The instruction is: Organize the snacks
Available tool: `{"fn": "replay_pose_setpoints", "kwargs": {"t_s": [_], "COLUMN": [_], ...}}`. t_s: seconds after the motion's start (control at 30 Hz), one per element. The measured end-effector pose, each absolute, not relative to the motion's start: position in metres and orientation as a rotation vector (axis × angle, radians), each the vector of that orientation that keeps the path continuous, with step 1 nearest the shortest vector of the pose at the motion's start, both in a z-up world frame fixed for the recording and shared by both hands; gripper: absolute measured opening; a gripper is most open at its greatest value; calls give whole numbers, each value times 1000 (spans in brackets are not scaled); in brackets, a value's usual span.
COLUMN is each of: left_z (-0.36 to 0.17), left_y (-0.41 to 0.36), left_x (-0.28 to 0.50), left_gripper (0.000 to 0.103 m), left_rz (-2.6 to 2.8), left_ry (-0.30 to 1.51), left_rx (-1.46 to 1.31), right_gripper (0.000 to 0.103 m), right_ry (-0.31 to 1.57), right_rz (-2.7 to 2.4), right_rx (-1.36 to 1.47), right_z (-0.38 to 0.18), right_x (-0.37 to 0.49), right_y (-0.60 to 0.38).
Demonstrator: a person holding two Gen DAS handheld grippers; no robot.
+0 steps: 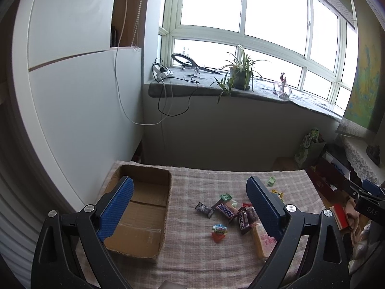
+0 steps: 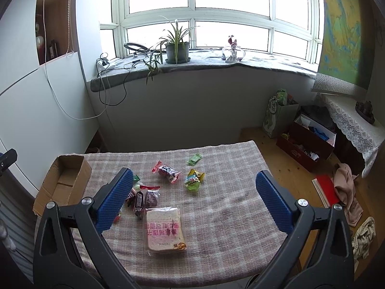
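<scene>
Several wrapped snacks lie on a checked tablecloth (image 2: 228, 207). A Snickers bar (image 1: 226, 210), a small dark bar (image 1: 204, 209) and a red-green candy (image 1: 219, 231) lie mid-table. A bagged bread slice (image 2: 165, 231) lies nearest in the right wrist view, with a green-yellow pack (image 2: 193, 179) and a red-wrapped cake (image 2: 166, 171) beyond it. An empty cardboard box (image 1: 142, 213) sits at the table's left; it also shows in the right wrist view (image 2: 61, 183). My left gripper (image 1: 190, 209) is open and empty above the box's right edge. My right gripper (image 2: 195, 202) is open and empty above the bread.
A small green candy (image 2: 194, 159) lies toward the far edge. A windowsill with a potted plant (image 2: 176, 48) and cables is beyond the table. To the right on the wooden floor are a red box (image 2: 305, 142), a gift bag (image 2: 276, 115) and loose clothes (image 2: 346, 192).
</scene>
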State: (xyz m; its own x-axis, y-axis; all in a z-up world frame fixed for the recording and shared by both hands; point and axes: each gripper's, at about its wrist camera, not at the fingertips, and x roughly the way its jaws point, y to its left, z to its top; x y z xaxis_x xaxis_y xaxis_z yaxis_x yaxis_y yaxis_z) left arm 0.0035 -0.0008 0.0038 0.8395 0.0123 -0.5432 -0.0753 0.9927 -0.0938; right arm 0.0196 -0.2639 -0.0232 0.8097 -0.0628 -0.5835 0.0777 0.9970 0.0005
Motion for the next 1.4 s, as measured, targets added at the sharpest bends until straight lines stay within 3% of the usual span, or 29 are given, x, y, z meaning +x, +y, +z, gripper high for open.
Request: {"fn": "replay_pose_setpoints", "kwargs": {"t_s": [1.4], "left_z": [-9], "left_y": [-6], "left_x": [4], "left_gripper": [95], "left_rz": [18], "left_ry": [601], "left_rx": [-118], "right_gripper": [103], "right_ry": [666], "right_rz": [-72], "right_rx": [47], "right_z": [-38], "right_x": [21], "right_y": [-269]}}
